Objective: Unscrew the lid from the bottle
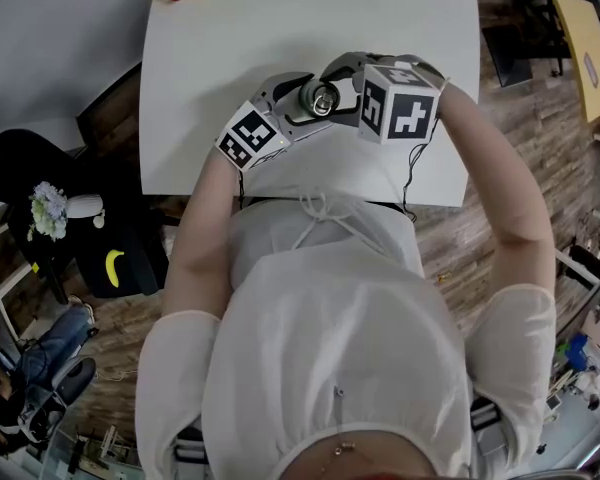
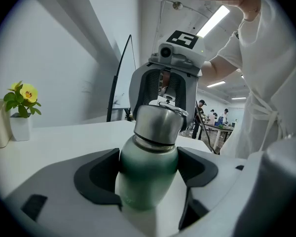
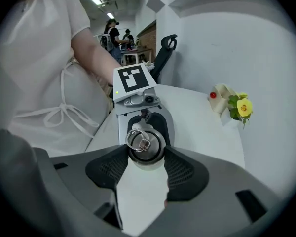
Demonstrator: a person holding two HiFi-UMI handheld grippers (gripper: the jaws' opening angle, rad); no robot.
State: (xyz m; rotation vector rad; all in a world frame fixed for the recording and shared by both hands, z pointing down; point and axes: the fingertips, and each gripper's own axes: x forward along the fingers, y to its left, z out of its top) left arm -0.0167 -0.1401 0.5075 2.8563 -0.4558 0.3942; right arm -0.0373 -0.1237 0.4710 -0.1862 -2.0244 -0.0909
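A green metal bottle point(image 2: 145, 186) stands tilted between the black pads of my left gripper point(image 2: 149, 164), which is shut on its body. Its silver lid point(image 2: 158, 125) with a ring handle point(image 3: 139, 141) points at my right gripper point(image 3: 146, 154). That gripper's pads point(image 3: 180, 169) press on the lid's two sides. In the head view both grippers meet over the white table point(image 1: 230, 48) near its front edge, with the lid point(image 1: 320, 96) between them: left gripper point(image 1: 298, 108), right gripper point(image 1: 348, 86).
A small pot with a yellow flower point(image 3: 239, 107) and a beige holder with a red ball point(image 3: 218, 98) stand at the table's far corner. A black chair point(image 3: 165, 51) is beyond the table. People stand in the background.
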